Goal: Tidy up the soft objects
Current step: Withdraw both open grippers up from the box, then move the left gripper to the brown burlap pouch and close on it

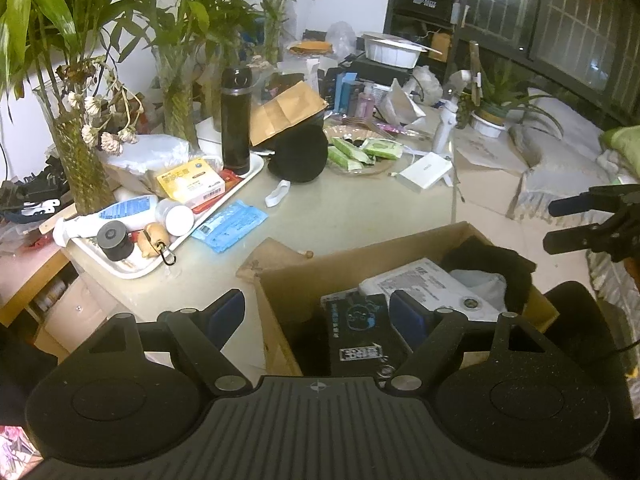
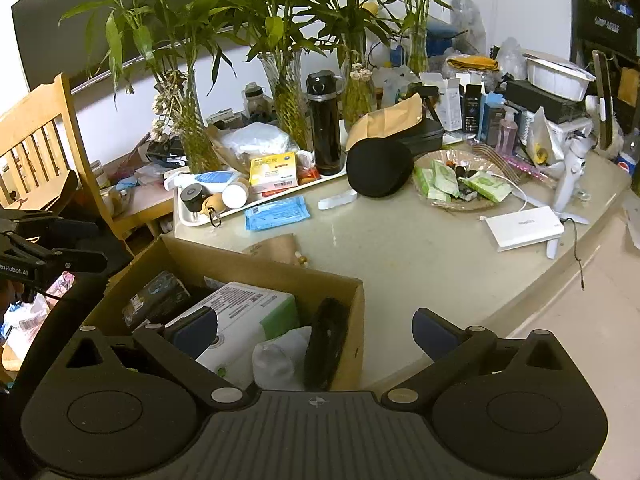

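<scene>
The counter (image 2: 400, 248) is crowded along its far edge, and the cardboard box (image 2: 256, 268) at its near edge already holds packets and dark cloth. The black soft cushion (image 2: 378, 168) sits mid-counter, touching the tray's (image 2: 192, 216) right end. Left tongs (image 1: 318, 312) and right tongs (image 2: 316, 330) both gape wide, empty, over the box. Reaching across could knock the flask (image 2: 326, 124), standing just beside the cushion.

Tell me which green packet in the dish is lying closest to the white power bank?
The green wipes packet on the right side of the woven dish, nearest the white power bank. The other packets lie farther left.
</scene>
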